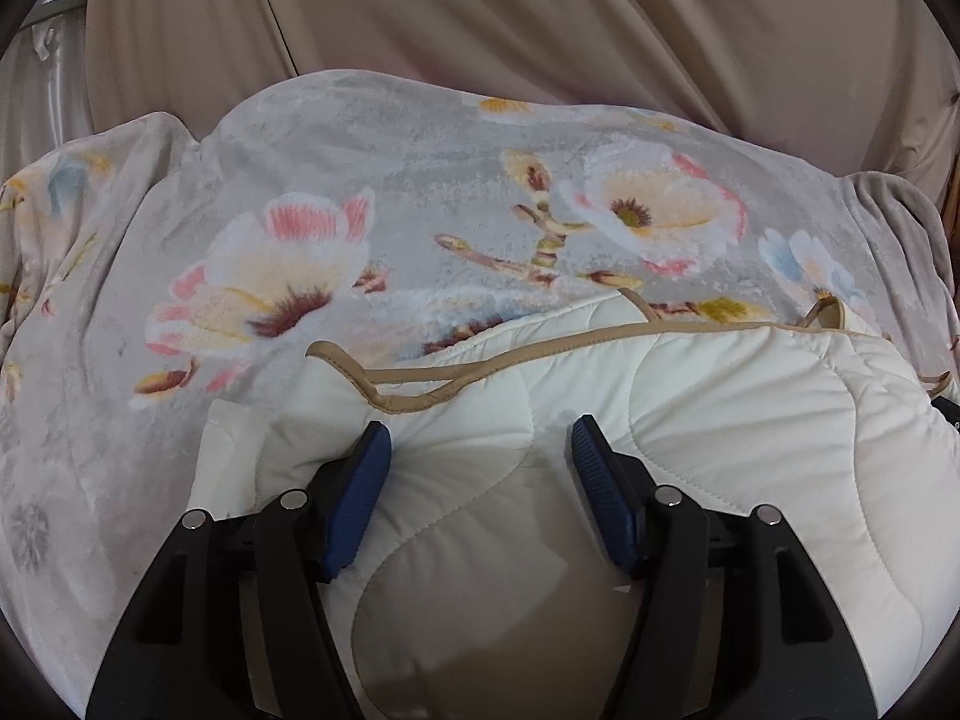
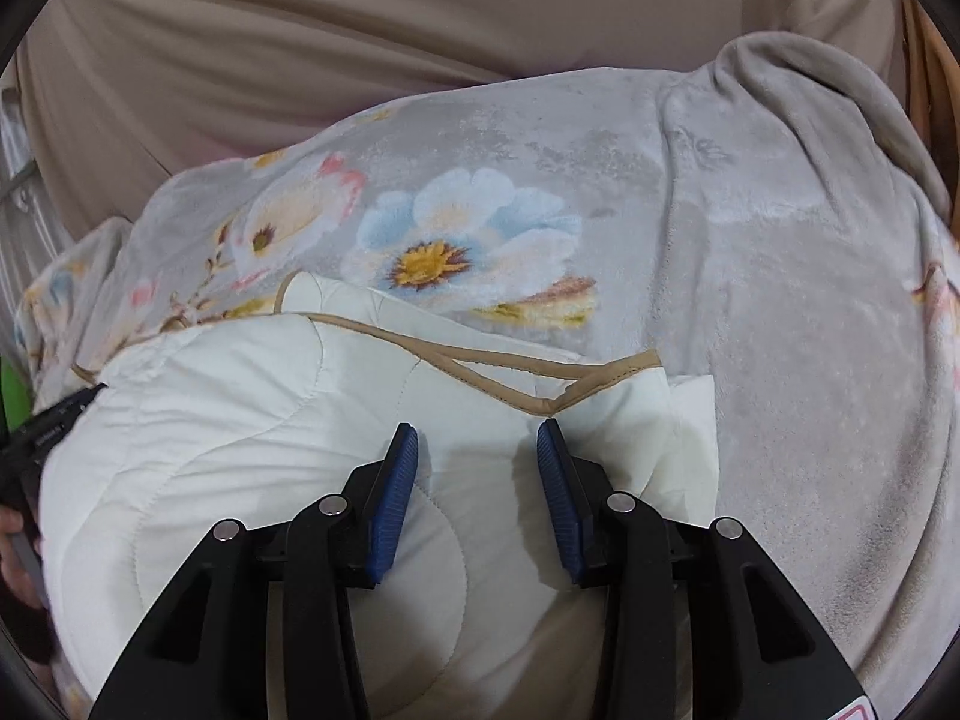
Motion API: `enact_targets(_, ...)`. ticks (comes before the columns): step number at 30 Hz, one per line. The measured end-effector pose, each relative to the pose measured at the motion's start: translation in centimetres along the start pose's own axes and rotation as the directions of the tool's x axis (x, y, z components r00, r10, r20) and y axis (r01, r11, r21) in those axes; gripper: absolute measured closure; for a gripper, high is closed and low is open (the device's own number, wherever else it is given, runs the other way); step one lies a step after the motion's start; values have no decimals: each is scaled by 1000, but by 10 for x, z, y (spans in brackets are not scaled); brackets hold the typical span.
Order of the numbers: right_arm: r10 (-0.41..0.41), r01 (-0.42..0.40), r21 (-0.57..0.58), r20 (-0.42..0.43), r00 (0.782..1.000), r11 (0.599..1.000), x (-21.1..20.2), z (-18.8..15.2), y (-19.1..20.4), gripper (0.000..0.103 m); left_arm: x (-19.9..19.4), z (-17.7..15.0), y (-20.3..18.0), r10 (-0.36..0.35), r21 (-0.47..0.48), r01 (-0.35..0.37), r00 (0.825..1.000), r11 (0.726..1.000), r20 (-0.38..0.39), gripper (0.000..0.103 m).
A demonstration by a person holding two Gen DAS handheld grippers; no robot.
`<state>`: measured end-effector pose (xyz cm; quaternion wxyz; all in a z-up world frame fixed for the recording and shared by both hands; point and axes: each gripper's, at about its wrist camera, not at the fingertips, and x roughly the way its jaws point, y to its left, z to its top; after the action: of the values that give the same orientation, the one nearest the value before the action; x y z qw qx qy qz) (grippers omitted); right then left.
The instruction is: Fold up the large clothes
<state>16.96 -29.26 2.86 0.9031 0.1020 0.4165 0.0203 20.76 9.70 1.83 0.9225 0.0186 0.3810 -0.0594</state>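
A cream quilted garment (image 1: 690, 420) with tan piping lies folded on a grey floral blanket (image 1: 372, 180). It also shows in the right wrist view (image 2: 228, 408). My left gripper (image 1: 480, 432) is open, its blue pads (image 1: 360, 480) spread over the garment's left part, just short of the tan edge. My right gripper (image 2: 477, 438) is open over the garment's right part, near the piped corner (image 2: 600, 384). The left gripper's black body (image 2: 54, 420) shows at the left edge of the right wrist view.
The floral blanket (image 2: 780, 300) covers the bed under the garment. A beige sheet or curtain (image 1: 540, 18) hangs behind; it also shows in the right wrist view (image 2: 360, 42). A wooden frame edge (image 2: 924, 72) shows at the far right.
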Motion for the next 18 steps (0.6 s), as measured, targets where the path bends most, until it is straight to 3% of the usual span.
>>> enact_targets(13,-94,96,-61,31,995,994,3,-5,18,61,6,-3,-6,26,13,-25,1000,1000,-12,39)
enact_targets(18,-62,64,-46,34,997,997,-2,-2,15,56,4,-1,-5,17,14,-17,1000,1000,-11,38)
